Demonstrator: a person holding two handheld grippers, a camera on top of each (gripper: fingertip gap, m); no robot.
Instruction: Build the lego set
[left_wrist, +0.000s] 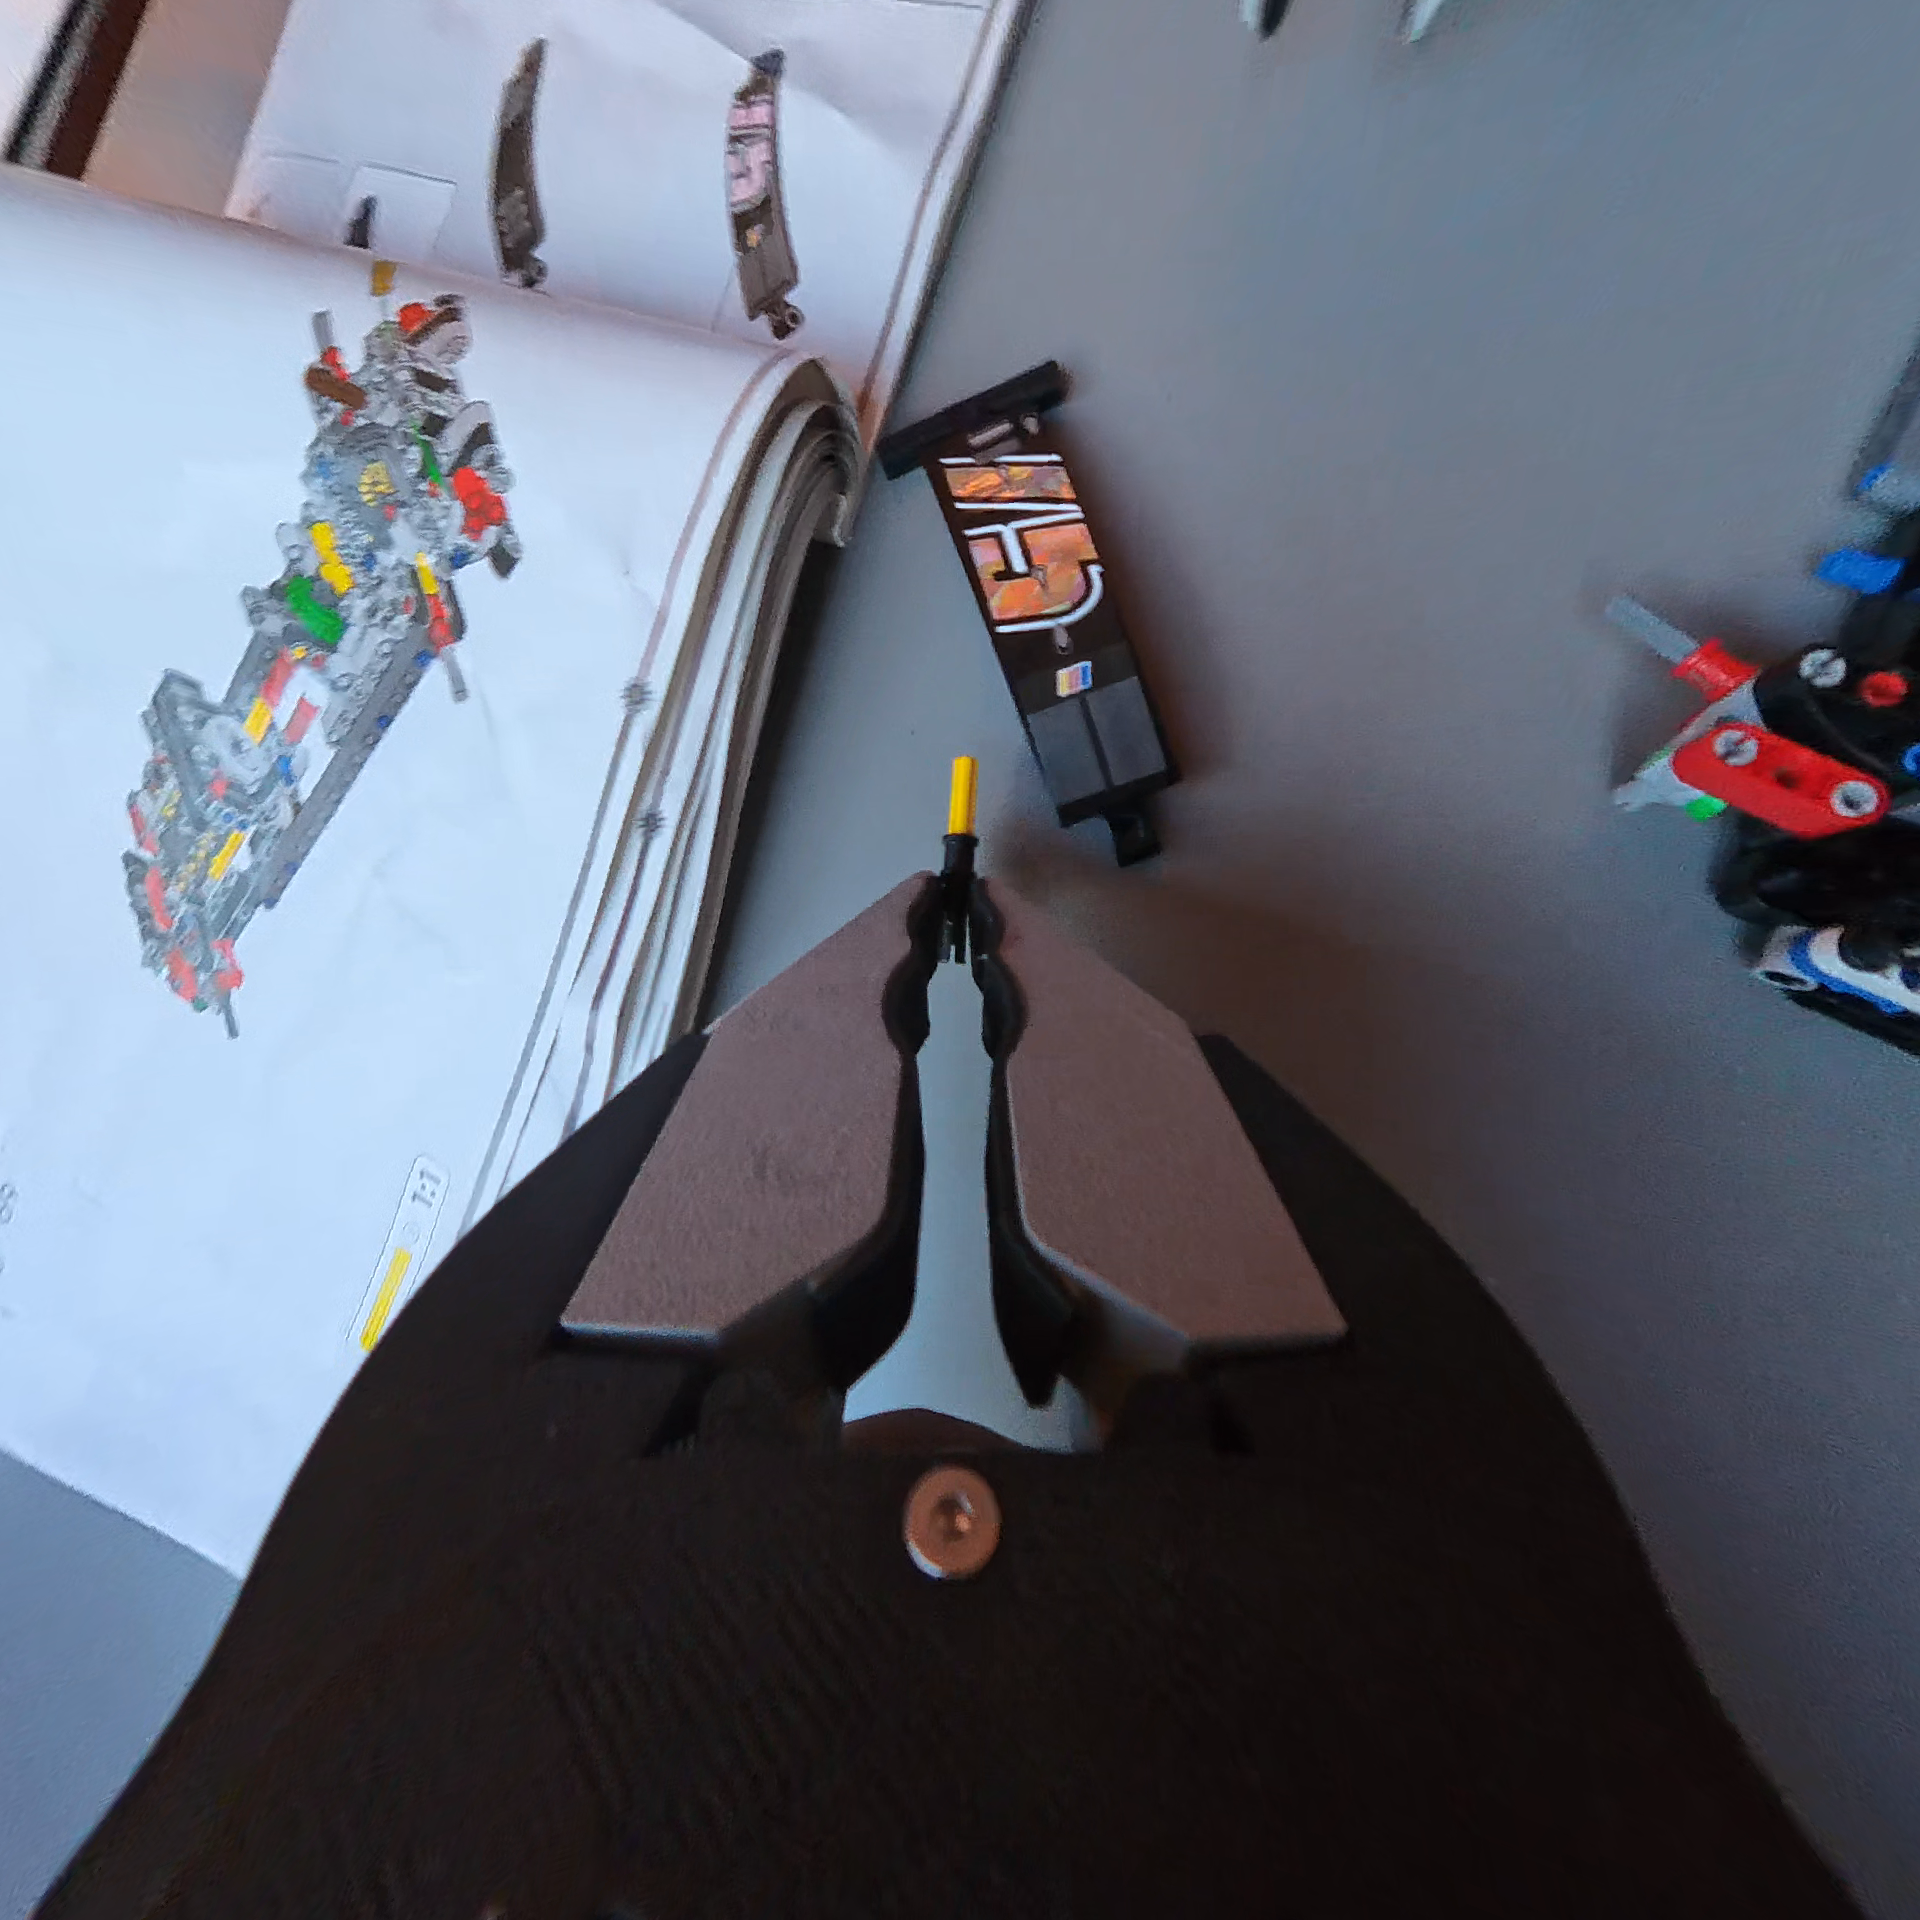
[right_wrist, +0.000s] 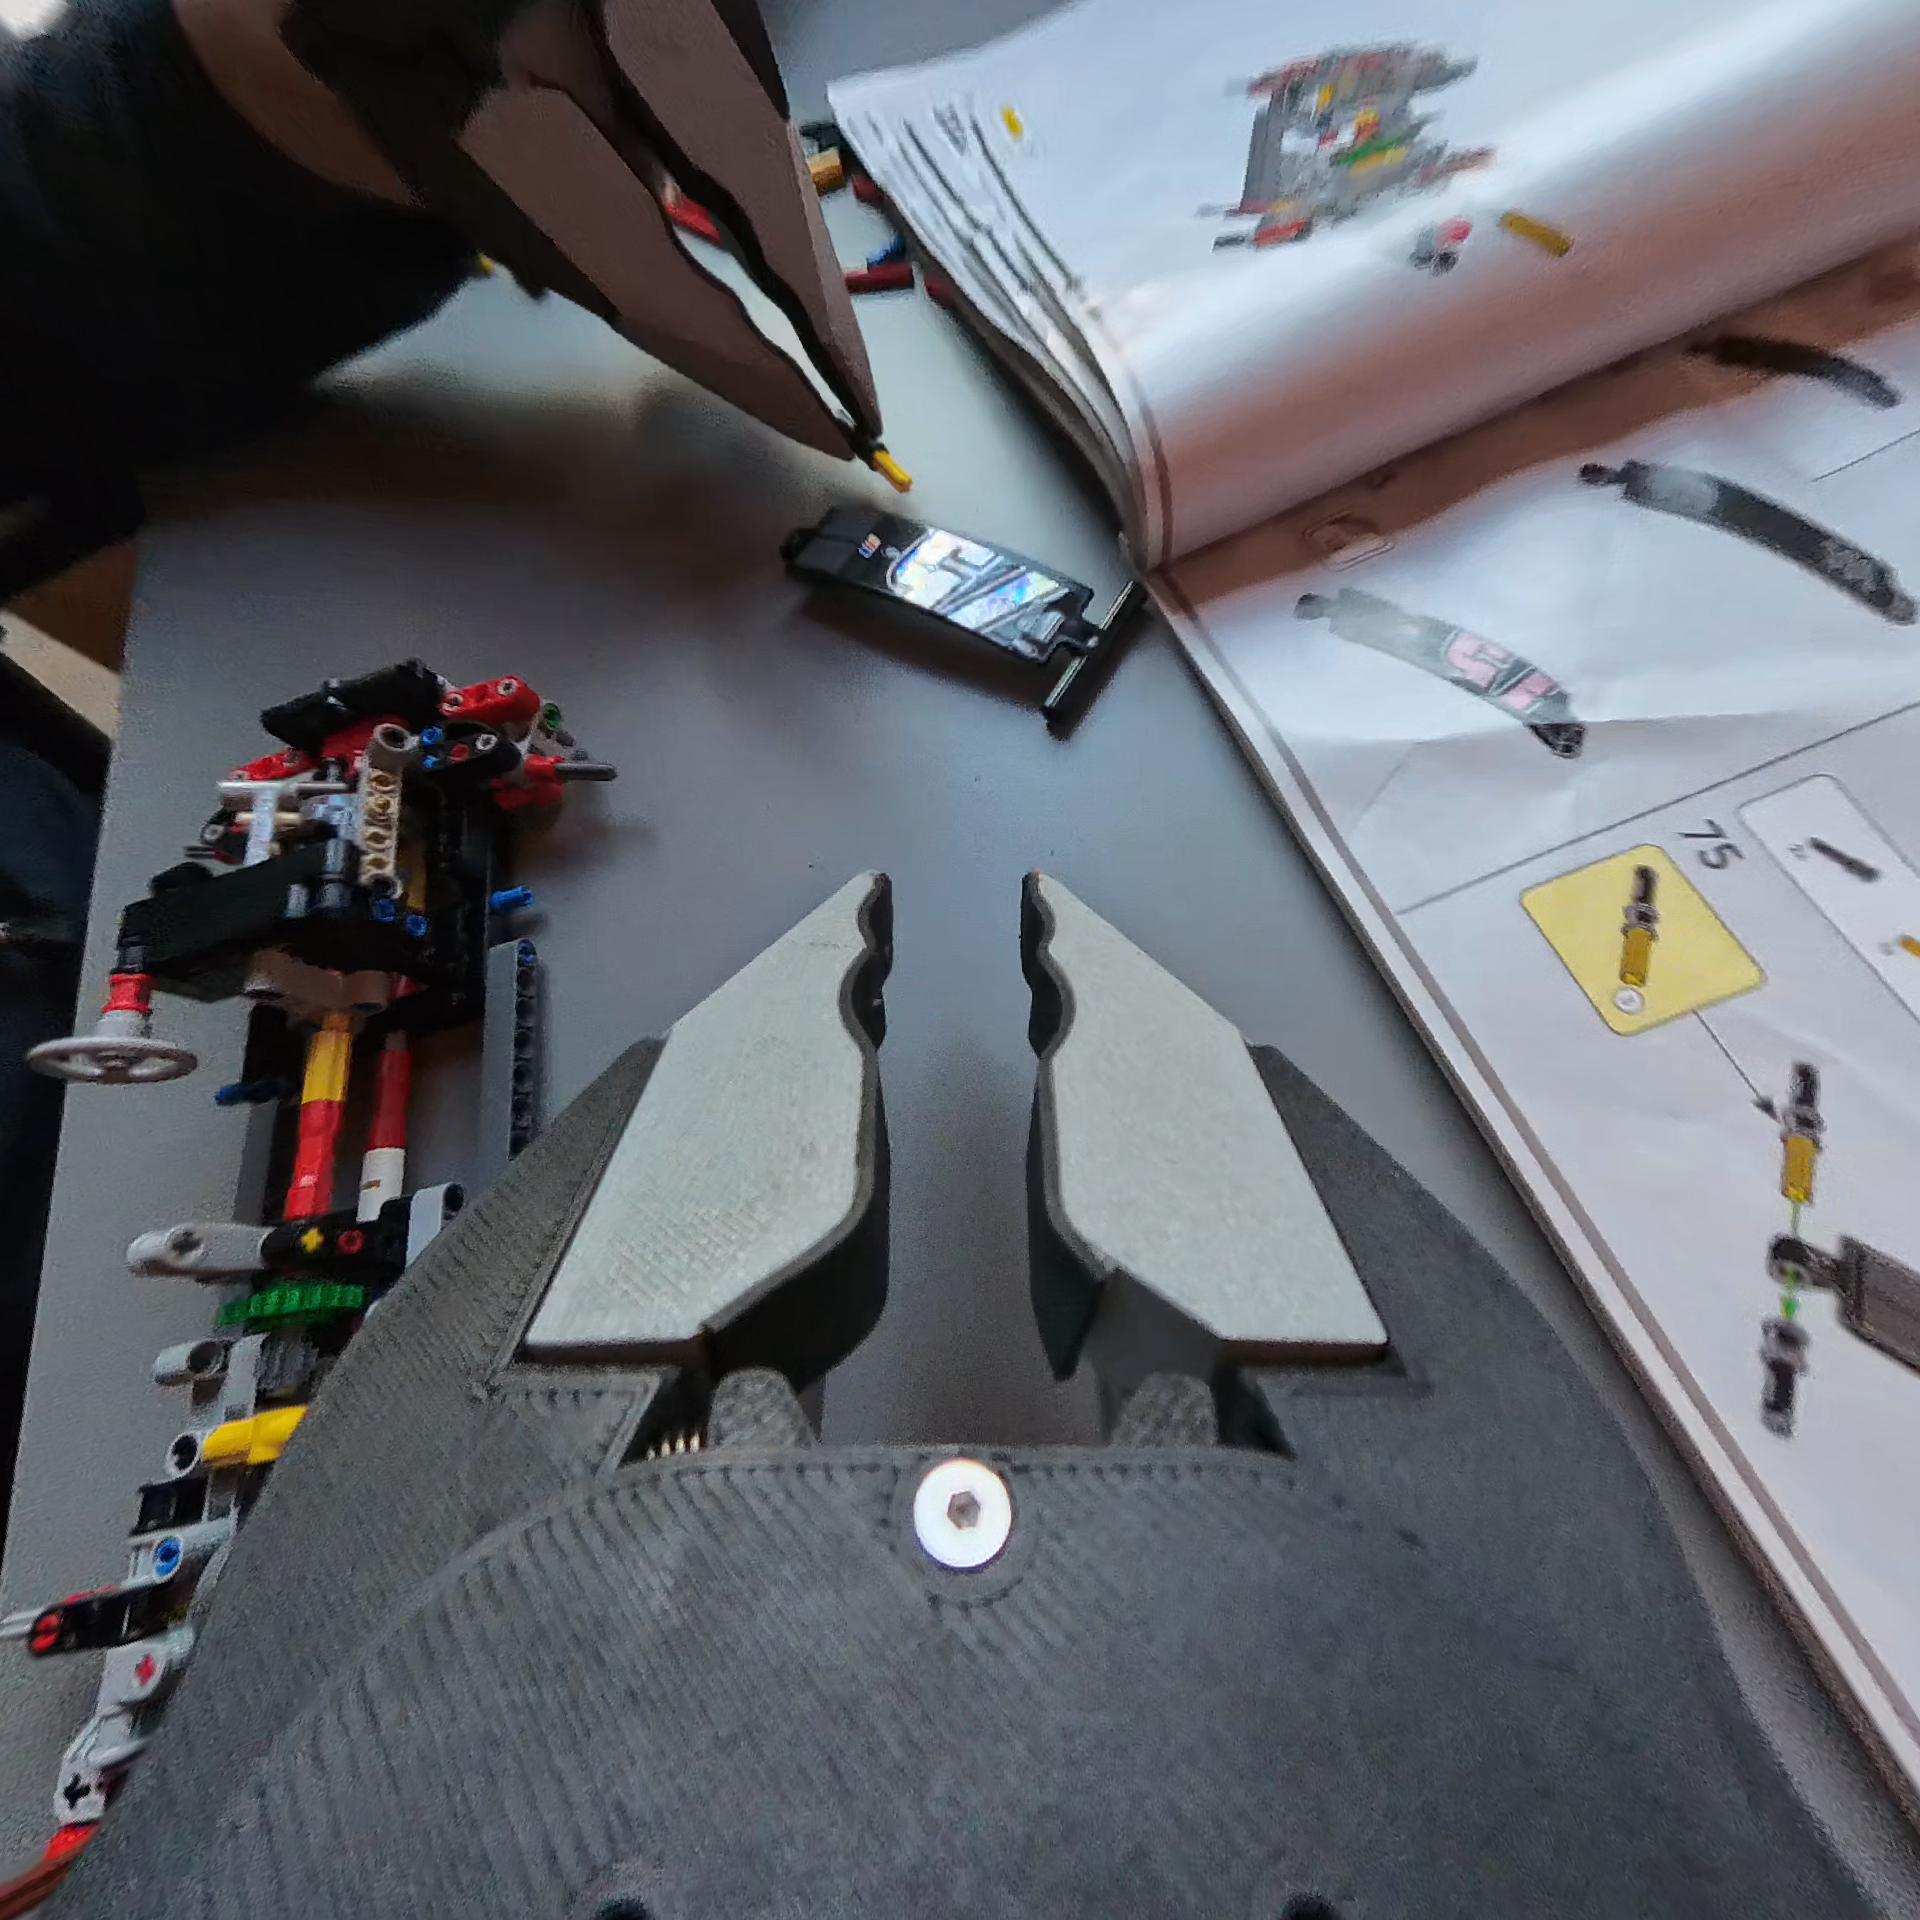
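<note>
Left gripper (left_wrist: 954, 914) at frame centre pinches a black-and-yellow pin (left_wrist: 958, 821). Right gripper (right_wrist: 956, 894), jaws spread and bare, hovers over grey table (right_wrist: 790, 790).

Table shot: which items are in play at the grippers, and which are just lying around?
In play:
- left gripper, shut on a black-and-yellow pin
- right gripper, open, nothing between its fingers
- black stickered panel, nearest the pin

Lying about:
- open instruction booklet
- part-built brick model
- loose small pieces

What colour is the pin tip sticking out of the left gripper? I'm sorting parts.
Yellow pin tip, on a black base; clearest in the left wrist view.
</note>
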